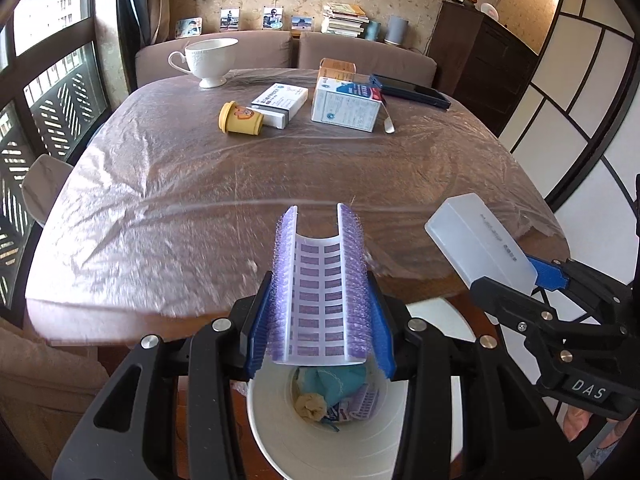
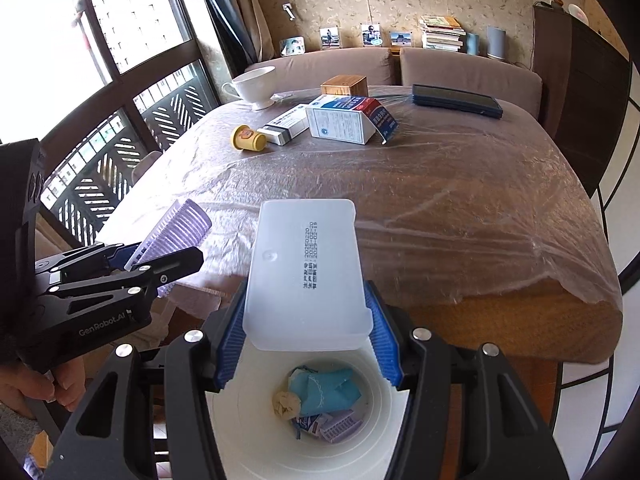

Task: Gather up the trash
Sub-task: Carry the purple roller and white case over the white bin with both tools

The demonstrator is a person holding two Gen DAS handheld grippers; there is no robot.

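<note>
the left gripper [image 1: 320, 280] had its jaws clamped on a light, bendy purple bristled strip [image 1: 319, 284]; the right gripper [image 2: 306, 320] pinched a stiff, slick white plastic tray [image 2: 306, 268] by its long sides, both above the white bin [image 2: 256, 440], off the counter [image 1: 200, 184].

The bin [image 2: 248, 432] stands before the table [image 2: 460, 208], trash [image 2: 320, 400] inside.

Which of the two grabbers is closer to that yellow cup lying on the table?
Left, slightly. The left gripper, shut on the purple brush piece, sits on the yellow cup side; the right gripper, holding the white box, sits farther across.
</note>
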